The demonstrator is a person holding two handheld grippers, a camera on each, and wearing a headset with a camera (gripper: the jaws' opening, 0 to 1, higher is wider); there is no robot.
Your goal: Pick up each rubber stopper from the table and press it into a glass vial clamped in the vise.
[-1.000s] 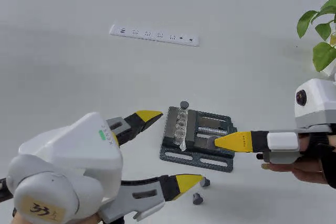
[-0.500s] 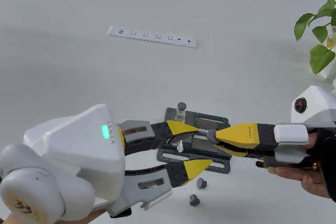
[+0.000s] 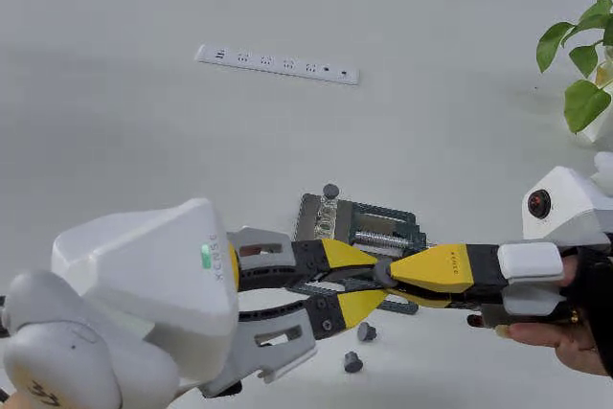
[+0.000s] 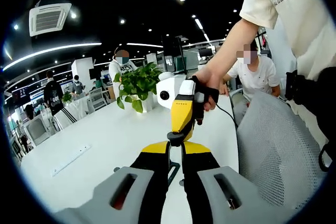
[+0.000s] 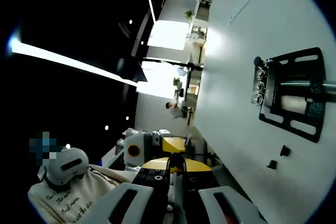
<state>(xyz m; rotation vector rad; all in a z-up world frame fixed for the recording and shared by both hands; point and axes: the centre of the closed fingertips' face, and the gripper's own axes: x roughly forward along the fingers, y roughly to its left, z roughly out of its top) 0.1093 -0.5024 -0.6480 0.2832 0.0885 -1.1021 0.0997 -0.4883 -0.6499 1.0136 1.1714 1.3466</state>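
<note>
White table (image 3: 144, 141) ran back to a power strip (image 3: 278, 63), with a plant (image 3: 579, 55) at the right edge. Near the middle sat the vise (image 3: 383, 222), clamping a row of vials (image 3: 328, 219), the farthest one already plugged. In front of it the left gripper (image 3: 375, 280) and right gripper (image 3: 395, 273) lay almost in one line, tip to tip. The right jaws were pinched on a held stopper (image 3: 383, 272). The left jaws stood narrow, one on each side of that stopper; I could not tell whether they gripped it. The vials lay just beyond the meeting point, so either hand seemed equally near. A second earlier the left jaws had been wide and well apart from the right gripper. Two loose stoppers (image 3: 366, 331) waited near the vise's front.
</note>
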